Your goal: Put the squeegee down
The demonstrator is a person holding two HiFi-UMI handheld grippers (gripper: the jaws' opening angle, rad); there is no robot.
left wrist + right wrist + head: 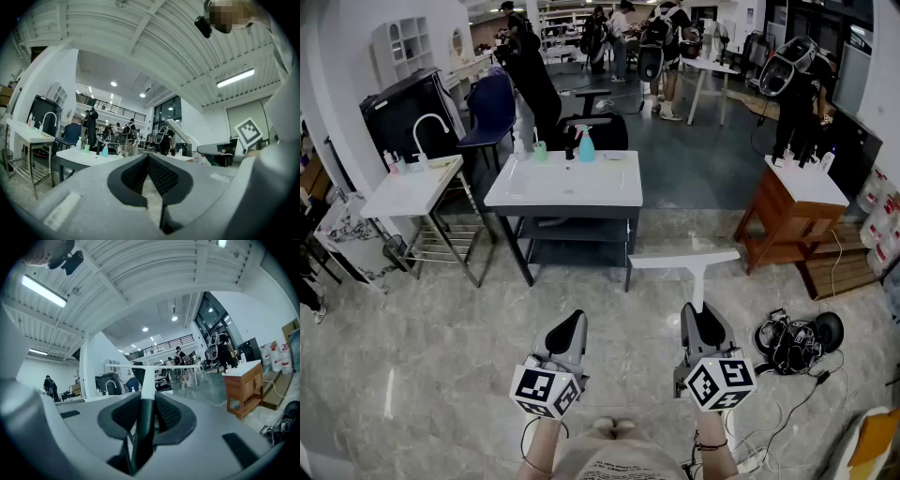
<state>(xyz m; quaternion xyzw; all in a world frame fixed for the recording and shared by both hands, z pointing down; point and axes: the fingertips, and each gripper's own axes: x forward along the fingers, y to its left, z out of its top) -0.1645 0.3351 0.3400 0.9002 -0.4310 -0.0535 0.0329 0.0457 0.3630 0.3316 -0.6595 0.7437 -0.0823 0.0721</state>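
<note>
In the head view the person holds both tools level over the marble floor (441,337), well short of the white sink tabletop (520,199). The squeegee (686,262) juts forward from the right claw (703,317), its white crossbar hanging in the air between that claw and the tabletop and touching neither the tabletop nor the floor. The left claw (571,325) sits beside it, apart from the squeegee, and a tangle of cables (794,343) lies on the floor off to the right. In the left gripper view the left claw (149,160) is clenched on nothing, its ribbed pads meeting at the tips with only the distant room beyond them. In the right gripper view the right claw (142,401) is grasping the squeegee (146,377): both pads press on the dark lower part of the handle, and the white stem rises from them to the long thin bar across the top. The squeegee looks like light, stiff plastic, probably with a softer wiping edge that these views do not show clearly. With the wide bar so far from the grip, it is likely to feel head-heavy and to want to twist or droop in the pads. The smooth handle could also slip. The dark handle section where it is now held seems the sound place to hold it, and it should be set down flat so the bar does not tip.
</note>
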